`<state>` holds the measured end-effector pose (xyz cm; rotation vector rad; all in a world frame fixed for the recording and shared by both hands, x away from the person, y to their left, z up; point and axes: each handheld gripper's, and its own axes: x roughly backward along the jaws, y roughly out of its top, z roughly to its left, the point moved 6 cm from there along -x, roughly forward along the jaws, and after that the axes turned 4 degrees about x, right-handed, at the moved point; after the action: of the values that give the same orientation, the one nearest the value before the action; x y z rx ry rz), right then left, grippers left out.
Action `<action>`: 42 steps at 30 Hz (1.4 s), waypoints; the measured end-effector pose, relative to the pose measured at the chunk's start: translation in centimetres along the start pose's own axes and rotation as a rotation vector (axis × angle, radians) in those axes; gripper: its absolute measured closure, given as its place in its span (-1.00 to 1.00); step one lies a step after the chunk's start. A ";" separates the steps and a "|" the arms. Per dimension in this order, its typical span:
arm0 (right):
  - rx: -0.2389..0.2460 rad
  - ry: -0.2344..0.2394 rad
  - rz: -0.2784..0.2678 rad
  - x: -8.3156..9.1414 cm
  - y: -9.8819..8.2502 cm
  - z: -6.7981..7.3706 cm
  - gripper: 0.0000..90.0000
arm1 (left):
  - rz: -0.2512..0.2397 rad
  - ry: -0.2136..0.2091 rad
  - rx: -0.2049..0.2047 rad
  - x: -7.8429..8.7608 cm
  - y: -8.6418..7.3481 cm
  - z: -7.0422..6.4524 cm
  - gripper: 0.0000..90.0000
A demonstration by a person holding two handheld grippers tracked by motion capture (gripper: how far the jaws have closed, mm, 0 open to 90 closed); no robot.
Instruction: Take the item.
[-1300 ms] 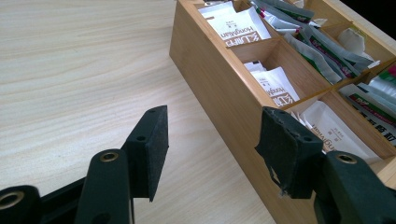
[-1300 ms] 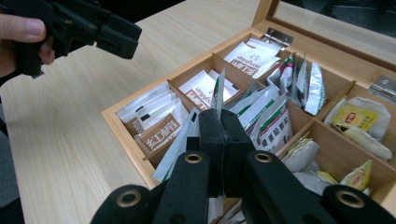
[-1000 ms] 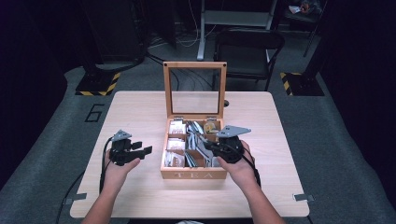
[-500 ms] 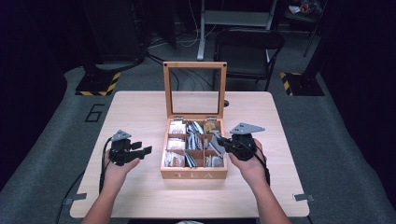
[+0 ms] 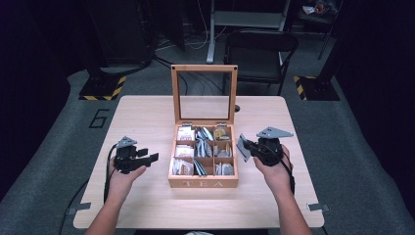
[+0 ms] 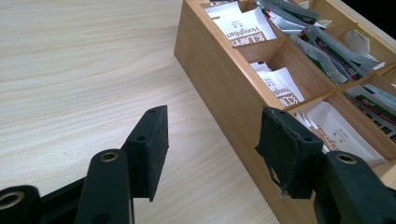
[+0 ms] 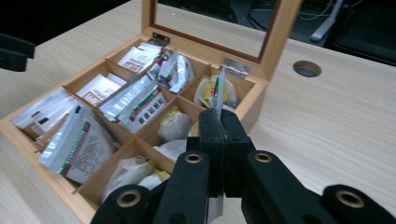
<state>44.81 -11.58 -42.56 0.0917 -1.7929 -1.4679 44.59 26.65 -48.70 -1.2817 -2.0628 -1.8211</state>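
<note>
An open wooden tea box (image 5: 203, 183) stands mid-table, its glass lid (image 5: 204, 93) upright, its compartments holding several tea packets. My right gripper (image 5: 246, 145) hovers just off the box's right side, shut on a silver tea packet (image 5: 242, 148). In the right gripper view the thin packet (image 7: 218, 93) sticks up edge-on from between the closed jaws of my right gripper (image 7: 218, 123), with the box (image 7: 256, 100) beyond. My left gripper (image 5: 152, 155) is left of the box, open and holding nothing. In its own view my left gripper (image 6: 210, 144) faces the box's side wall (image 6: 219, 84).
The light wooden table (image 5: 147, 117) has a round cable hole (image 5: 237, 108) behind the box. A black chair (image 5: 259, 49) stands beyond the far edge. Black cables trail from both grippers toward the near edge.
My right gripper has moved rightward from above the box's right compartments to beside its right wall, carrying the silver packet. The left gripper has stayed where it was.
</note>
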 end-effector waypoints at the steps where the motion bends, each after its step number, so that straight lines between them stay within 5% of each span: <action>1: 0.001 -0.014 0.000 0.1 -0.1 -0.3 1.00 | -0.002 0.000 0.001 0.0 0.0 0.0 -0.05; 16: -0.005 -0.105 0.080 -1.2 -2.8 -2.6 1.00 | -0.008 0.006 0.006 0.0 0.0 0.1 -0.05; 42: -0.090 -0.121 0.166 -3.8 -6.9 -4.8 0.99 | 0.006 0.002 0.004 0.0 -0.1 0.1 -0.05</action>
<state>47.46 -15.66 -50.45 -0.1911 -1.7803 -1.4585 44.58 26.79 -48.77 -1.2839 -2.0577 -1.8145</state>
